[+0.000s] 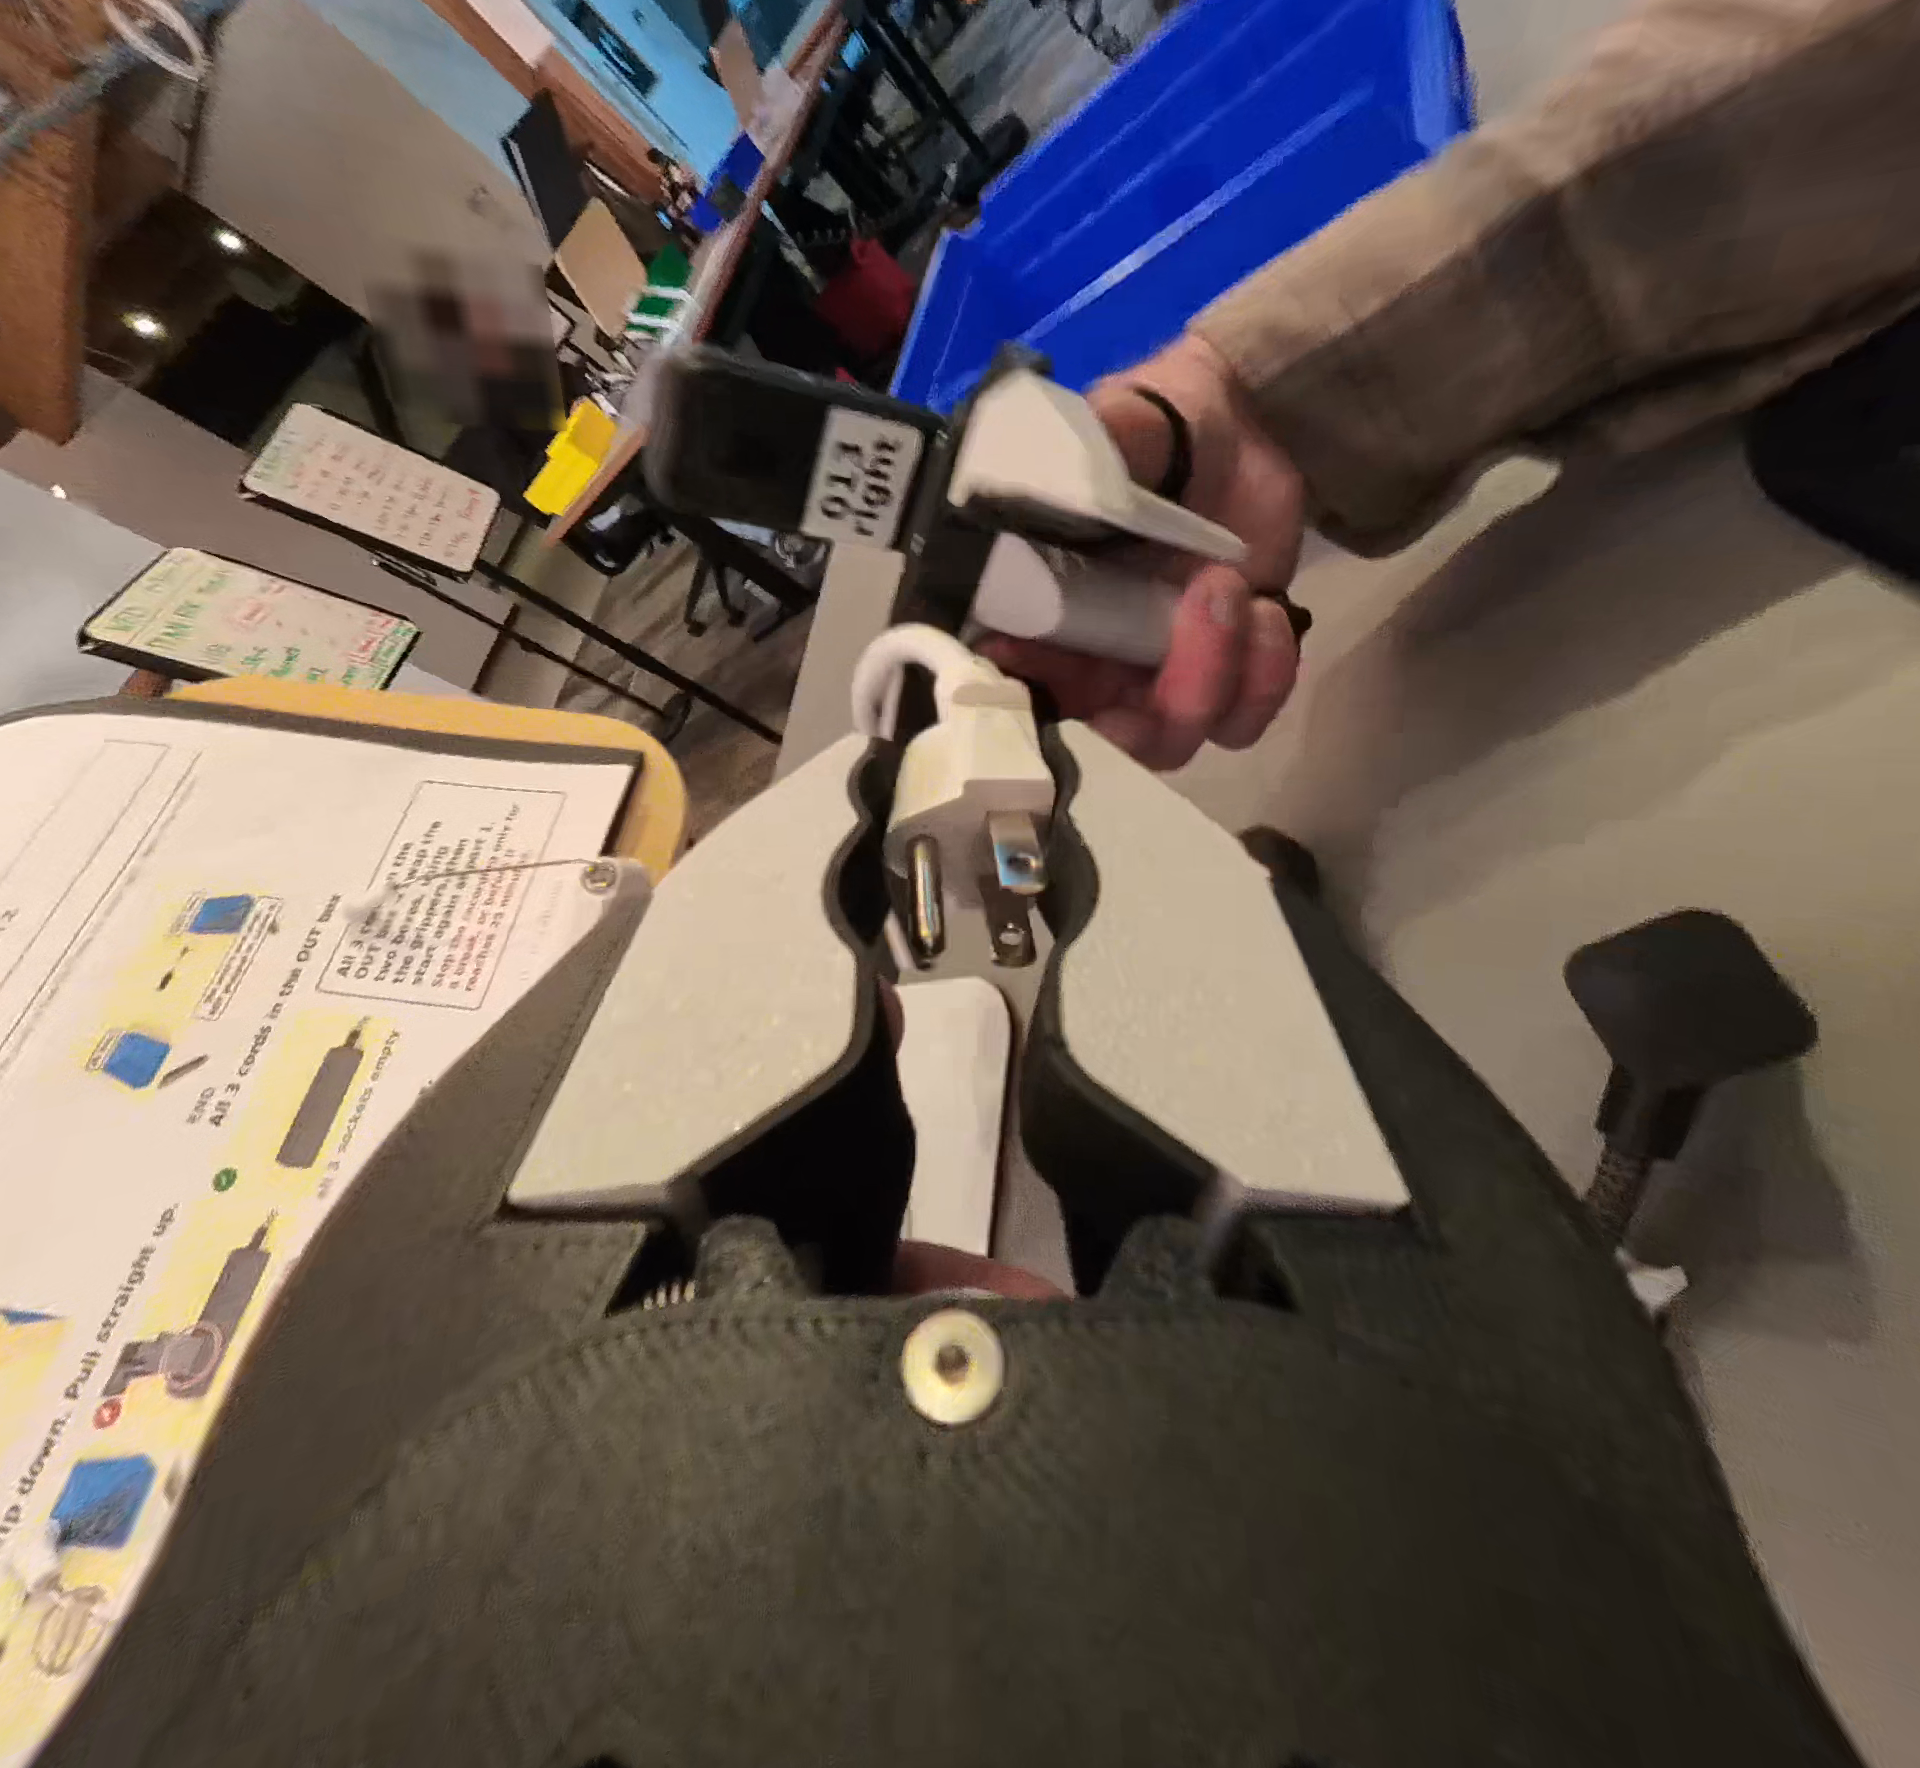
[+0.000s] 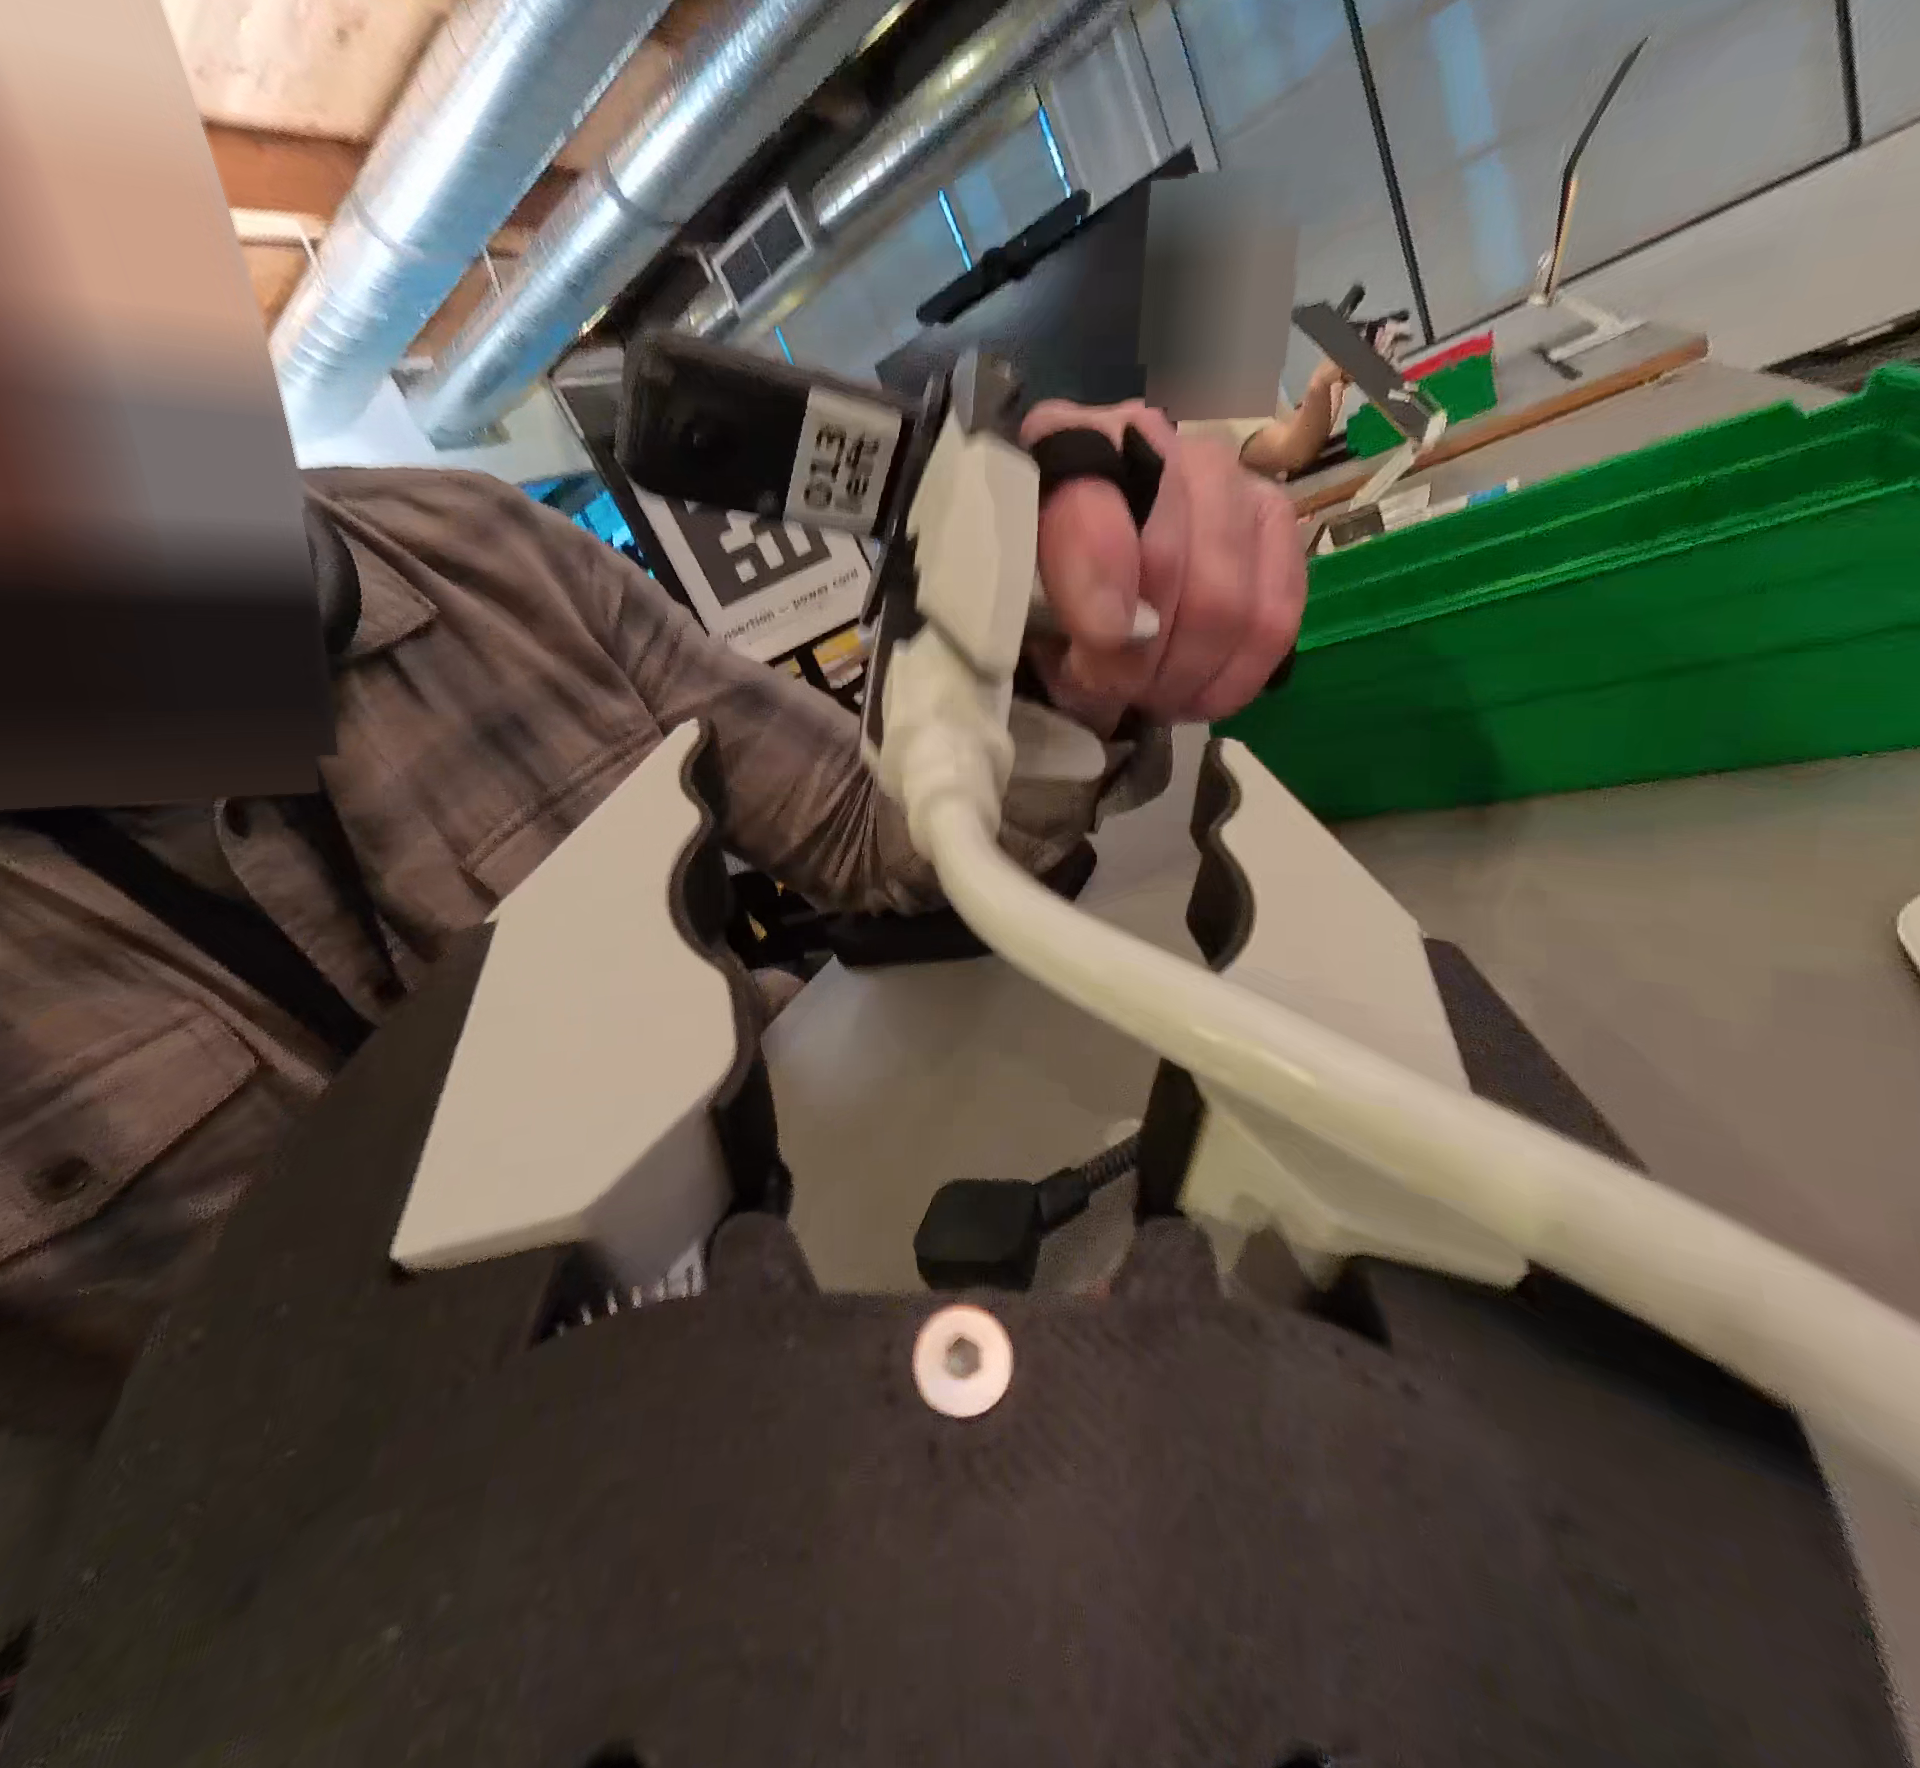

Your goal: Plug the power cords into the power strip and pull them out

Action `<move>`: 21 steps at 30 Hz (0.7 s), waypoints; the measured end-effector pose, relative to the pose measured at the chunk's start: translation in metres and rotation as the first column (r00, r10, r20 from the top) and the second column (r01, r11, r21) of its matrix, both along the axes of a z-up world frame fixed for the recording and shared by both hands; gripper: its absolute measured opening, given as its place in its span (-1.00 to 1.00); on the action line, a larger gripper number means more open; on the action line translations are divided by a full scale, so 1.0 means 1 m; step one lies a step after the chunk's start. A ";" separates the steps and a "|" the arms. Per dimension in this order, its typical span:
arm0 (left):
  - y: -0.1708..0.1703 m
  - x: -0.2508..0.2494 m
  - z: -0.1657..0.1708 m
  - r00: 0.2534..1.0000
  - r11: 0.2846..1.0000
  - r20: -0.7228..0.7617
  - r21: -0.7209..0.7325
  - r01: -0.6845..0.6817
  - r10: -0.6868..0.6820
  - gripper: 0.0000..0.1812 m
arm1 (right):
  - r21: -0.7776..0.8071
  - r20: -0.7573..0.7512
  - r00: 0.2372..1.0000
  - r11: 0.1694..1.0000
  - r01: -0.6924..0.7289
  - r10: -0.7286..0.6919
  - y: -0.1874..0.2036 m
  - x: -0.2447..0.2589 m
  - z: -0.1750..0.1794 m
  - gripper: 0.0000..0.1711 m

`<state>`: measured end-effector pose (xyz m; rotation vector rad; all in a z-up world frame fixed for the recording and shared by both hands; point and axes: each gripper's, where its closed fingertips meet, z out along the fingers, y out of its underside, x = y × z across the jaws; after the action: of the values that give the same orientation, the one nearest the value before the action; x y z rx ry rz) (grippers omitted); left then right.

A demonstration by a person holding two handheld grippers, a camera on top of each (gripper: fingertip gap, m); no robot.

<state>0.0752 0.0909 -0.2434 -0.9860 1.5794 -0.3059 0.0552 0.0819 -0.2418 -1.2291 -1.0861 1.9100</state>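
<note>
One white plug (image 1: 961, 819) sits clamped between the fingers of the left gripper (image 1: 961, 887), prongs turned back toward that gripper's own camera and held in the air above the grey worktop (image 1: 1558, 835). Its white cord (image 2: 1195, 991) leaves the plug's rear, bends, and runs across the right gripper (image 2: 961, 887), passing between its fingers and over the right-hand finger (image 2: 1340, 970) without being pinched. The right gripper stands released, jaws wide apart and grasping nothing. In the right wrist view the left gripper (image 2: 940, 638) appears ahead and slightly above, gripped by the person's hand (image 2: 1174, 575).

In the left wrist view the right gripper's body and the hand (image 1: 1195, 596) holding it lie directly beyond the left gripper's tips. A black plug (image 1: 1688, 1001) with a braided lead rests on the worktop to the right of the left gripper; the same black plug (image 2: 982, 1235) shows low between the right gripper's fingers. Whether it belongs to a power strip cannot be determined; motion blur is present.

An instruction sheet (image 1: 208, 1043) lies to the left of the left gripper. A blue bin (image 1: 1195, 191) stands beyond it; a green bin (image 2: 1610, 606) stands to the right of the right gripper.
</note>
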 end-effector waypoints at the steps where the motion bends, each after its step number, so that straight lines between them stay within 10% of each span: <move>1: -0.002 0.001 -0.001 1.000 1.000 0.000 0.010 0.004 -0.004 -0.72 | 0.003 -0.006 1.000 1.000 0.010 -0.010 0.002 0.000 0.003 -0.06; 13: -0.018 0.012 -0.017 0.993 0.997 -0.103 0.045 0.064 -0.059 -0.73 | 0.079 0.107 0.994 0.997 -0.027 0.018 -0.013 -0.004 -0.003 -0.65; 21: -0.007 0.009 -0.010 0.996 0.983 -0.088 0.182 0.016 0.000 -0.73 | -0.030 0.139 0.990 0.999 -0.030 0.034 -0.008 -0.006 -0.011 -0.42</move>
<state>0.0841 0.0835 -0.2531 -0.8604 1.6598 -0.1212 0.0489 0.0744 -0.2533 -1.3867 -1.1605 1.8919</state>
